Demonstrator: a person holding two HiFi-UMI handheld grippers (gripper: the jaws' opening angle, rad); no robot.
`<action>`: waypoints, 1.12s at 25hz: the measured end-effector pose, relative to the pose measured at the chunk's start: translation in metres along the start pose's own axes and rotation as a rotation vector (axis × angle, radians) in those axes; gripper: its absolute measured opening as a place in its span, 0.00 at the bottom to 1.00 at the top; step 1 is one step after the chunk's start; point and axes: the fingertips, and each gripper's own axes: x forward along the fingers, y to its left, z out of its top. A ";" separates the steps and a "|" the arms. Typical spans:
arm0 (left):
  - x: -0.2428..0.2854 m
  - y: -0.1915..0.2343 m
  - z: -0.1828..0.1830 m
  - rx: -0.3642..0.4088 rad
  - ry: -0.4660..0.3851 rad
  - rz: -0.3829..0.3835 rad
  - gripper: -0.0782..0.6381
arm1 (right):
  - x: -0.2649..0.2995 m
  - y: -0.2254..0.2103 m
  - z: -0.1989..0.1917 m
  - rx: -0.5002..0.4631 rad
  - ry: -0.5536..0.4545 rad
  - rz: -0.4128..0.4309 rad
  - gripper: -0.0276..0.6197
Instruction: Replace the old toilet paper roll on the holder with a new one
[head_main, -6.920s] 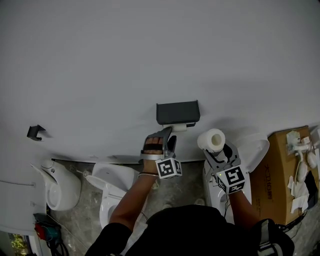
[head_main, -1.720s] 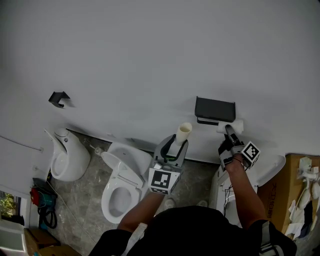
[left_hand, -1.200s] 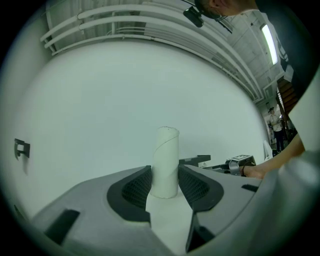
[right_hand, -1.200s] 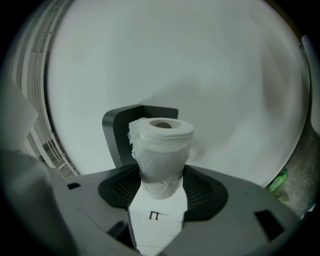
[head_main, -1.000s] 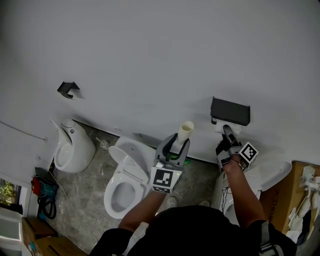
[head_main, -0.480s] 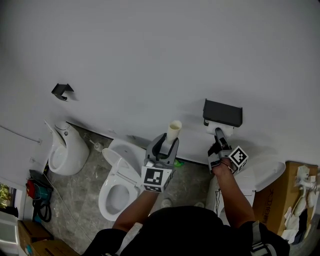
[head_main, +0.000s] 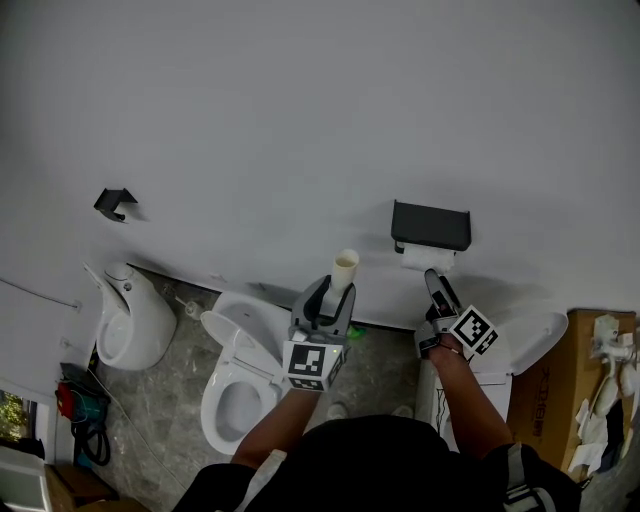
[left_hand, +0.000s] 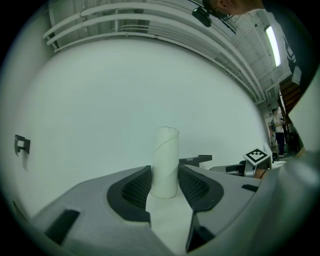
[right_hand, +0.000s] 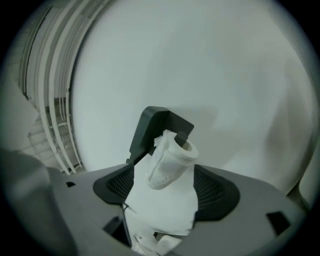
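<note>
the left hand-held gripper (head_main: 330, 297) is clamped on a bare cardboard tube (head_main: 344, 272), the empty core of the old roll. in the left gripper view the two dark ribbed pads (left_hand: 137, 187) press on the lower part of the tube (left_hand: 165, 161) from either side, and the tube stands upright, its top well clear of the jaws. it is held out in front of the white wall (head_main: 300, 120), well apart from the holder.

the dark holder (head_main: 431, 224) is fixed to the wall to the right of the tube. the toilet paper roll (head_main: 425, 258) sits on it, just under its flat top. the right hand-held gripper (head_main: 434, 280) points at that roll from just below. in the right gripper view its jaws are opening and stand wide. the roll (right_hand: 172, 161) lies between them, tilted, on the holder (right_hand: 156, 125), and its wrinkled outer paper has a gap to the pads (right_hand: 212, 187) on both sides, so nothing is gripped. the marker cube of the right hand-held gripper (left_hand: 256, 156) also shows at the right of the left gripper view, beside the edge of the holder (left_hand: 197, 160).

below the hands, a white toilet (head_main: 232, 370) stands open on the grey stone floor (head_main: 160, 420), with a white urinal (head_main: 125, 322) to its left. a small dark hook (head_main: 114, 201) is on the wall above the urinal. a cardboard box (head_main: 585, 390) sits at the far right.
</note>
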 end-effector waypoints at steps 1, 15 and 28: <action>0.001 -0.002 0.000 -0.006 -0.001 -0.007 0.34 | -0.005 0.002 0.004 -0.057 0.001 -0.012 0.55; 0.013 -0.018 0.001 -0.068 -0.022 -0.058 0.34 | -0.046 0.085 0.028 -1.037 0.125 -0.069 0.55; 0.013 -0.023 0.002 -0.096 -0.042 -0.084 0.34 | -0.055 0.111 0.043 -1.128 0.064 -0.089 0.25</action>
